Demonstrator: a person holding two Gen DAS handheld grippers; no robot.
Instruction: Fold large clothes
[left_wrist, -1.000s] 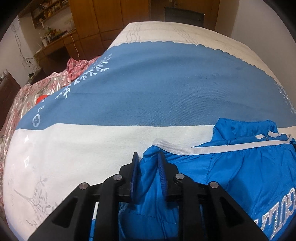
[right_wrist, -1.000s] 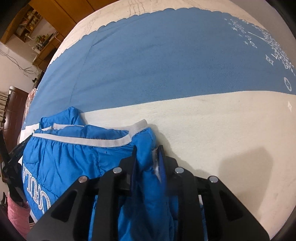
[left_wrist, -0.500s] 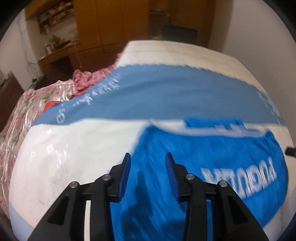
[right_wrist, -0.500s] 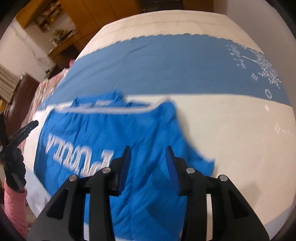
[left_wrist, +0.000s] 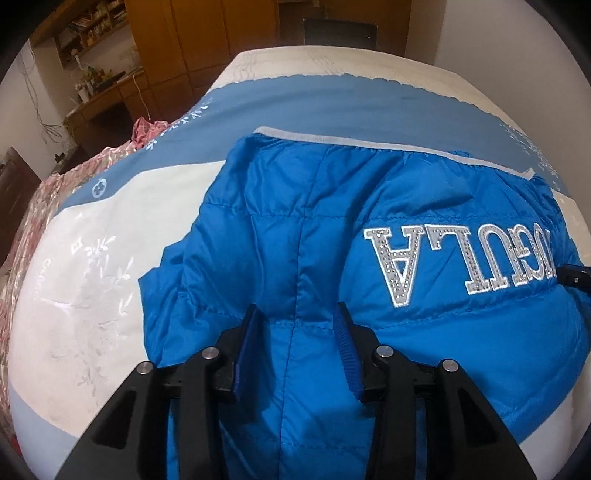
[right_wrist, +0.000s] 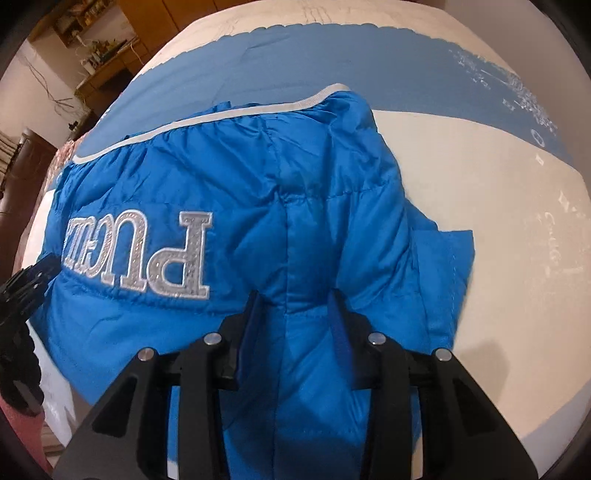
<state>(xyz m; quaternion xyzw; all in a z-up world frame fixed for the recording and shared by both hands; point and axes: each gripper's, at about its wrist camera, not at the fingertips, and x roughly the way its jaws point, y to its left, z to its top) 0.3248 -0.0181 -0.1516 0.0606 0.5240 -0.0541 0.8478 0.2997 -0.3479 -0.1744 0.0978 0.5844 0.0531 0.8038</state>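
Observation:
A bright blue padded jacket (left_wrist: 303, 236) with silver letters and a grey-white hem band lies folded on the bed; it also shows in the right wrist view (right_wrist: 295, 192). My left gripper (left_wrist: 297, 325) is open, its jaws wide apart over the jacket's left part, holding nothing. My right gripper (right_wrist: 295, 314) is open in the same way over the jacket's right part. The left gripper (right_wrist: 26, 280) shows at the left edge of the right wrist view, and the right gripper's tip (left_wrist: 576, 277) at the right edge of the left wrist view.
The bed cover (left_wrist: 92, 258) is white with a broad blue band (right_wrist: 332, 59). A pink floral quilt (left_wrist: 29, 206) lies along the bed's left side. Wooden cupboards and a cluttered desk (left_wrist: 107, 88) stand beyond the bed. A wall is at the right.
Both grippers were shut on the jacket's hem corners a second ago. They let go, opened and drew back toward me. The jacket now lies folded with its lettering up.

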